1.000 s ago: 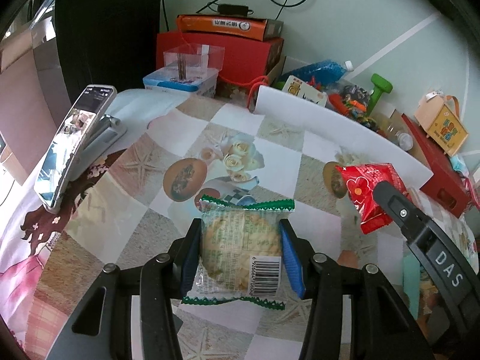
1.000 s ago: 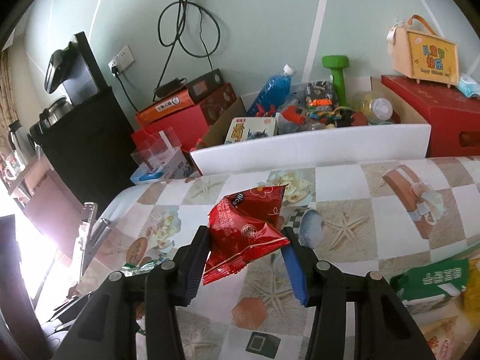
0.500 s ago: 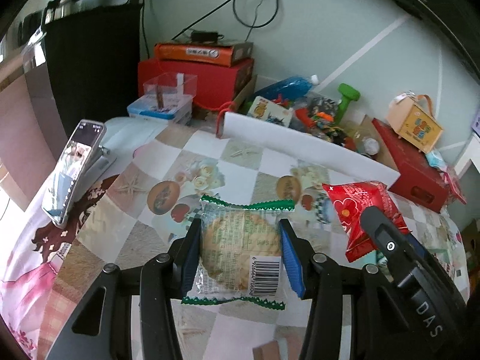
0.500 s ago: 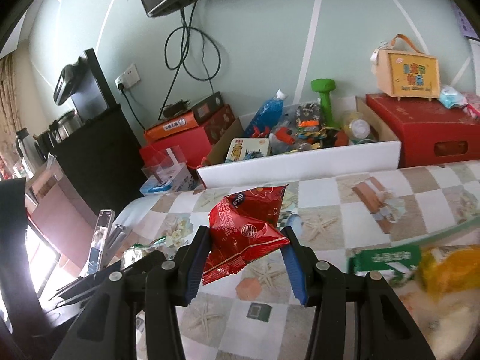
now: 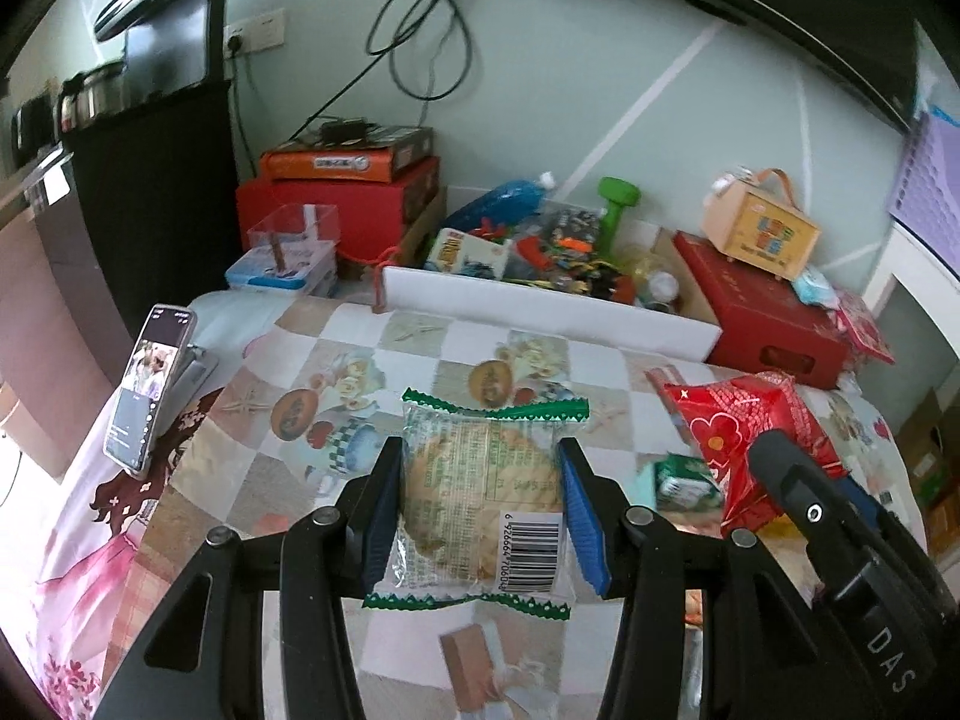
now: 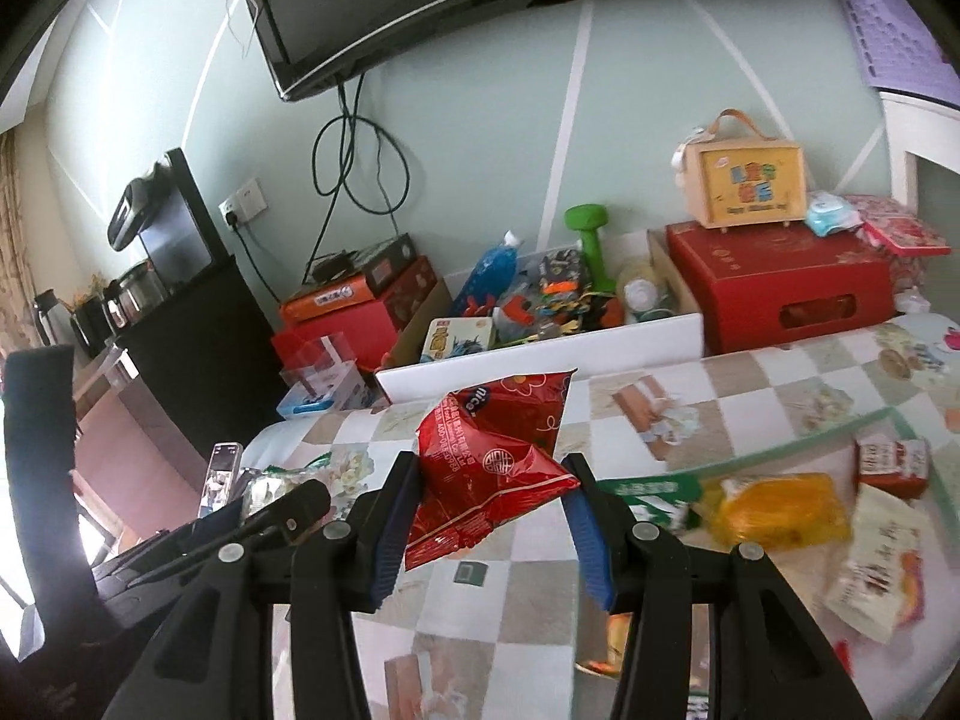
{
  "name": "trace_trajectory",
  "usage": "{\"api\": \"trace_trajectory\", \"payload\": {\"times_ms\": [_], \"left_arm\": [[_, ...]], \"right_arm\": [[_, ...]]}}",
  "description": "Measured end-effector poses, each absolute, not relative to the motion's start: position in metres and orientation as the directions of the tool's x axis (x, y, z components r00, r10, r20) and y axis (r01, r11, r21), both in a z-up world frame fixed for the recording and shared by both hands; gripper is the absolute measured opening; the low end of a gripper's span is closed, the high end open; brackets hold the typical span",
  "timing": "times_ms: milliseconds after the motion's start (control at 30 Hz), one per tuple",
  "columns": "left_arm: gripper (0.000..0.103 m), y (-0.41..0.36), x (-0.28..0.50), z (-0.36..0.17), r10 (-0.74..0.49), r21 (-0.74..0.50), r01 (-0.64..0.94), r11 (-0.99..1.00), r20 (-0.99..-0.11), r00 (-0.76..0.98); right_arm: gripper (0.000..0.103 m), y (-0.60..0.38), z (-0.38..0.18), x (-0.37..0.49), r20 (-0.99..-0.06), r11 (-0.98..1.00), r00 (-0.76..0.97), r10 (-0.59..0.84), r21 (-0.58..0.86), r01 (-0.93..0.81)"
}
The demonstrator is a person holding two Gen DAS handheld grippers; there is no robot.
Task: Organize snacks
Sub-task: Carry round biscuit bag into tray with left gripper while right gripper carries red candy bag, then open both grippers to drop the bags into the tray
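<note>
Ahead, white board (image 5: 540, 315); cluttered box (image 6: 558, 300) behind

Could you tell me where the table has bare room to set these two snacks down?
Bare tablecloth lies between the propped phone and the white board. The near right corner, around the yellow packet, is crowded.

blurred yellow packet (image 6: 780, 510), green pack (image 5: 684, 483) half-hidden
</note>
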State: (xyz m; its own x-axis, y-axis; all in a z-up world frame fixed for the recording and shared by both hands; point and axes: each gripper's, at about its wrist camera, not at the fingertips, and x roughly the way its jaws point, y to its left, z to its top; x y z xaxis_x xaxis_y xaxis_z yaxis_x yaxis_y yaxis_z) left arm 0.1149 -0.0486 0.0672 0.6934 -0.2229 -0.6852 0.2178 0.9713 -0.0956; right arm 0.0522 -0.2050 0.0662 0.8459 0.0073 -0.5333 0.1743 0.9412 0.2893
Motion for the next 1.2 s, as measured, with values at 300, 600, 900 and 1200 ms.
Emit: {"api": "trace_trajectory", "payload": {"times_ms": [300, 600, 900, 1200], "left_arm": [[0.051, -0.095, 0.078, 0.069, -0.318, -0.08, 0.367, 0.927, -0.69, 0.651], [0.051, -0.16, 0.041, 0.051, -0.393, -0.049, 0.53, 0.847, -0.729, 0.561], [0.051, -0.186, 0.034, 0.026, -0.422, -0.091, 0.573, 0.815, -0.77, 0.478], [0.059, -0.184, 0.043, 0.008, -0.419, -0.148, 0.543, 0.826, -0.806, 0.418]], "right_arm": [[0.051, -0.249, 0.057, -0.011, -0.585, 0.917, 0.798, -0.143, 0.226, 0.329], [0.051, -0.295, 0.04, -0.055, -0.638, 0.872, 0.736, -0.225, 0.205, 0.445], [0.051, -0.314, 0.021, -0.061, -0.691, 0.847, 0.685, -0.229, 0.206, 0.491], [0.053, -0.312, 0.008, -0.054, -0.737, 0.855, 0.64, -0.218, 0.173, 0.49]]}}
